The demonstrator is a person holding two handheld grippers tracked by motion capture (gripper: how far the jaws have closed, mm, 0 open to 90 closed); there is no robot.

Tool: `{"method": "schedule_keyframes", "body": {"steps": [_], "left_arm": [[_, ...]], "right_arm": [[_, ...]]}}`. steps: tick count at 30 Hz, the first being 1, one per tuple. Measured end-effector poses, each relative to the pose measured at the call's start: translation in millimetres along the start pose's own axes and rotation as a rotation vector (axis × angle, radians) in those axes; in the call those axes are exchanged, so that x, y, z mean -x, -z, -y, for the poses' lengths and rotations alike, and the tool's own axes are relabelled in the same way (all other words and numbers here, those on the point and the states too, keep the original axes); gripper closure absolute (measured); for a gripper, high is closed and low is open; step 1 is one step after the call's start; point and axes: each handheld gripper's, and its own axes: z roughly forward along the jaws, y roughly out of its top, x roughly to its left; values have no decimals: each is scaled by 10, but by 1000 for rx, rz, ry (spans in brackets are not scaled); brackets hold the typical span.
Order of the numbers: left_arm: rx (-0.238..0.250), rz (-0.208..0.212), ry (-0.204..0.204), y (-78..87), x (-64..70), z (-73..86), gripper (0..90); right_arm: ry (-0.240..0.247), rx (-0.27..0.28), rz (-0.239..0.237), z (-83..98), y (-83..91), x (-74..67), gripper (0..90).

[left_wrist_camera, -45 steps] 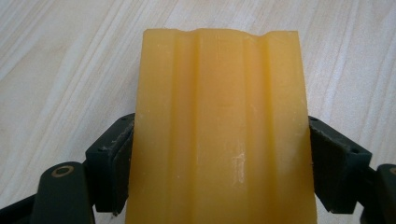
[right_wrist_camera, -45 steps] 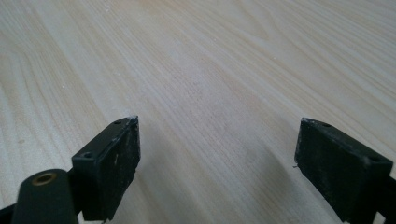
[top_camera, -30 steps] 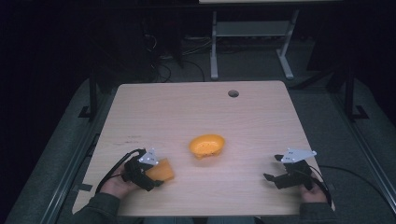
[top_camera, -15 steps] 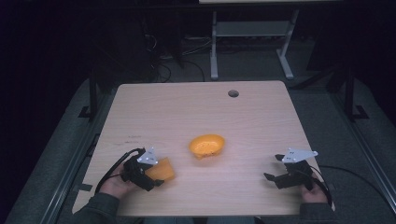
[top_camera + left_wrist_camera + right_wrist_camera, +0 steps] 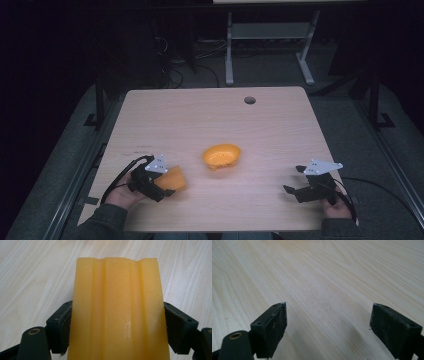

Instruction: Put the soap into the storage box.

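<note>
Left hand-held gripper (image 5: 117,340) clamped on ridged orange block (image 5: 117,310), right hand-held gripper (image 5: 329,327) spread wide above bare desk (image 5: 200,120), orange bowl (image 5: 221,156) between them.

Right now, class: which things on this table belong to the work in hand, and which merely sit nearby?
In hand:
yellow ridged block, clamped between the left gripper jaws
orange bowl, mid-table beside it

Nearby only:
right gripper, open over bare table
round hole near the far edge
</note>
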Motion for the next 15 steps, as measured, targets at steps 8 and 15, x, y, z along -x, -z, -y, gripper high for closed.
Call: {"method": "schedule_keyframes", "body": {"steps": [8,15], "left_arm": [[-2,12,-1,55,-41,-75,207],[2,11,-15,93,-73,-163,207]], "right_arm": [[-3,8,-2,2,2,-3,137],[3,11,-2,-2,8,-3,137]]}}
